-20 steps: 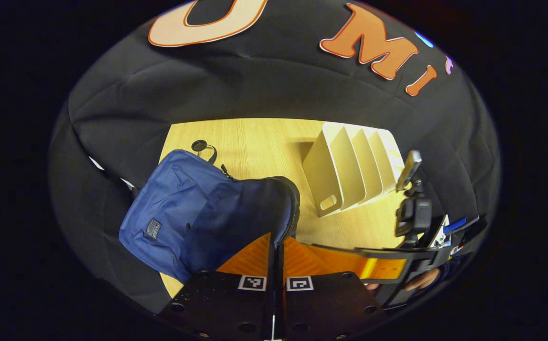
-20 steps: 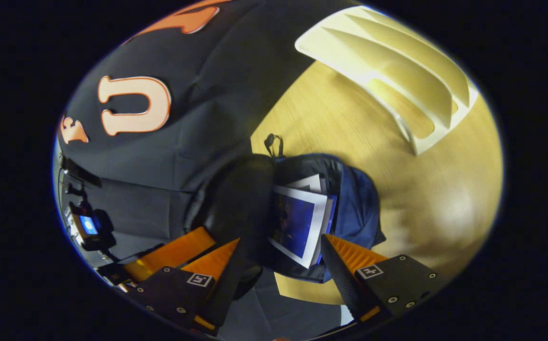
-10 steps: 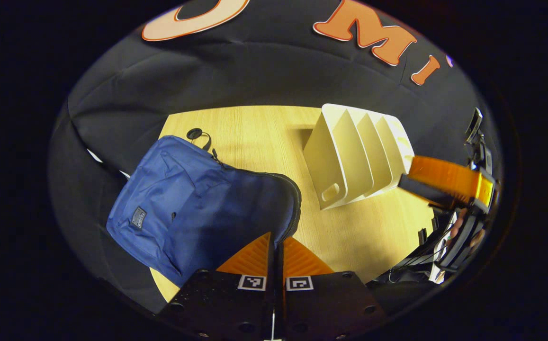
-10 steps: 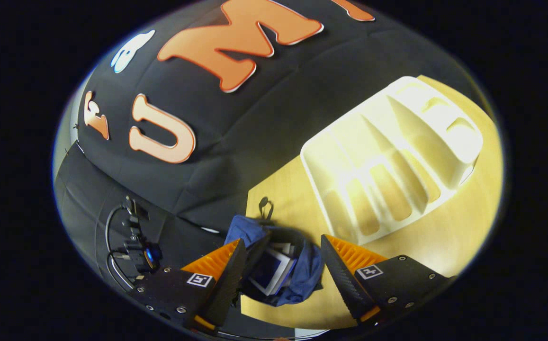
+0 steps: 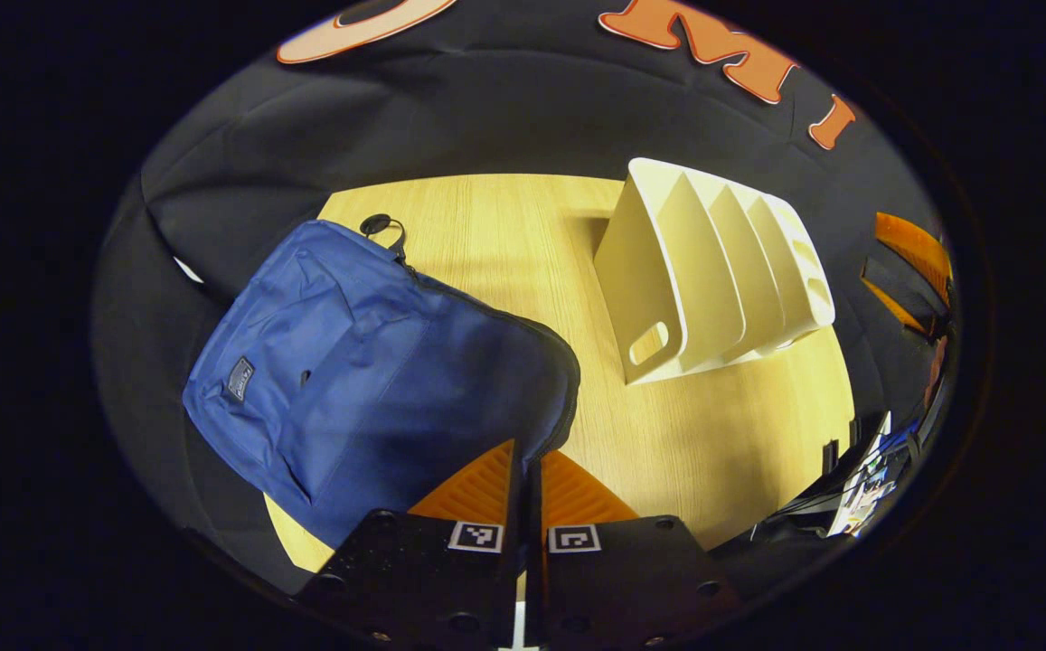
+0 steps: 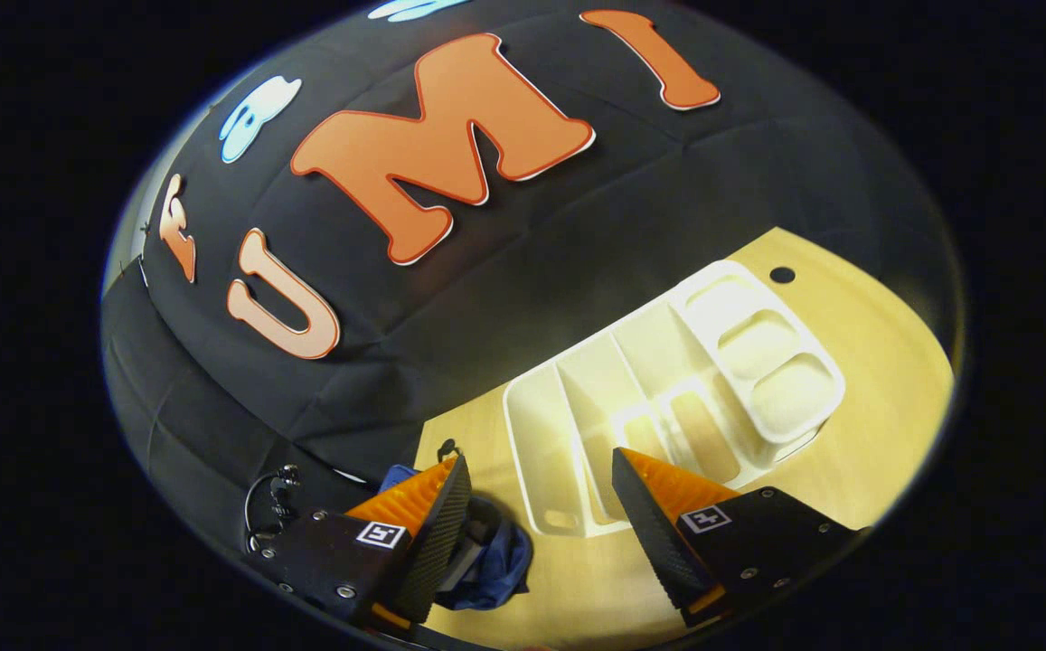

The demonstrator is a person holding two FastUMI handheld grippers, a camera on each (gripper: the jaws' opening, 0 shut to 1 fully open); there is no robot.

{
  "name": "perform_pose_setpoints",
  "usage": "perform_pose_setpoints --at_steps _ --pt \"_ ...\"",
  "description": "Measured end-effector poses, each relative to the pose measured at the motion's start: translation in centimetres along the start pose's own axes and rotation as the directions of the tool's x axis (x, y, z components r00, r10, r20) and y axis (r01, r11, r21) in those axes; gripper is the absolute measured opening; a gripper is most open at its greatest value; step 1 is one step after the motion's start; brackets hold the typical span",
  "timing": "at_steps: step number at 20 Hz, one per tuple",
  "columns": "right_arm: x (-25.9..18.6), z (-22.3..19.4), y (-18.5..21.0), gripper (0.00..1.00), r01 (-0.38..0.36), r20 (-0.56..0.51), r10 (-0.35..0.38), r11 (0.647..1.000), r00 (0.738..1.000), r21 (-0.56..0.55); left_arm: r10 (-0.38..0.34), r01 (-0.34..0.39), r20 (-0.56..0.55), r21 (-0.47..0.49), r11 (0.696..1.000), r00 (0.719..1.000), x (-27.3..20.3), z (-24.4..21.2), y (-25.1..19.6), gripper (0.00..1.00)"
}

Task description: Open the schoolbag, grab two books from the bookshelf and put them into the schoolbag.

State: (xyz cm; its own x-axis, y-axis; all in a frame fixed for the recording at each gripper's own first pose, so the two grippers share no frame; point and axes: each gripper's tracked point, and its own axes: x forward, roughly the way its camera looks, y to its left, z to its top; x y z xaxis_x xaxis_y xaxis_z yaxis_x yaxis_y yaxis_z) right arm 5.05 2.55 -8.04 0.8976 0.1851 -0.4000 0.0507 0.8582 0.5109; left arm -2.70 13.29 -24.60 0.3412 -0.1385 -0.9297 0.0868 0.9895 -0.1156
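Blue schoolbag [image 5: 369,380] rim pinched by left gripper [image 5: 524,466]; right gripper [image 6: 541,493] spread above bookshelf [image 6: 667,398].

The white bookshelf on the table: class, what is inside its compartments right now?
The bookshelf compartments that face the right gripper view hold no books. The bottom of the nearest slots sits behind the right gripper's finger, so it cannot be checked.

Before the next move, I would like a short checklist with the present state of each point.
1. Left tool pinching the rim of the schoolbag: ok, fingers together on the zipper rim.
2. Right tool open and holding nothing: ok.
3. Bookshelf slots free of books: ok.
4. Two books inside the schoolbag: cannot tell.
5. Right tool lifted away from the schoolbag opening: ok.
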Motion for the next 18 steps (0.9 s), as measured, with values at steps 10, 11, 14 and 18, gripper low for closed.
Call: perform_pose_setpoints --at_steps 10,11,14,18 --pt "-2.0 1.5 -3.4 0.94 0.067 0.07 -0.055 0.983 0.996 -0.174 -0.1 0.1 0.058 0.007 0.995 0.993 -0.5 -0.3 -7.5 0.55" --pt "-2.2 1.8 -3.5 0.94 0.071 0.079 -0.057 0.98 0.995 -0.184 -0.1 0.098 0.085 0.025 0.995 0.991 -1.0 0.3 -8.2 0.57" --pt "-3.1 2.5 -3.8 0.94 0.082 0.107 -0.061 0.975 0.992 -0.205 -0.095 0.076 0.195 0.101 0.992 0.976 -2.8 2.8 -10.6 0.79" --pt "-4.6 4.3 -3.8 0.94 0.106 0.189 -0.06 0.964 0.98 -0.244 -0.064 -0.002 0.403 0.16 0.987 0.913 -6.1 7.6 -13.0 0.8"
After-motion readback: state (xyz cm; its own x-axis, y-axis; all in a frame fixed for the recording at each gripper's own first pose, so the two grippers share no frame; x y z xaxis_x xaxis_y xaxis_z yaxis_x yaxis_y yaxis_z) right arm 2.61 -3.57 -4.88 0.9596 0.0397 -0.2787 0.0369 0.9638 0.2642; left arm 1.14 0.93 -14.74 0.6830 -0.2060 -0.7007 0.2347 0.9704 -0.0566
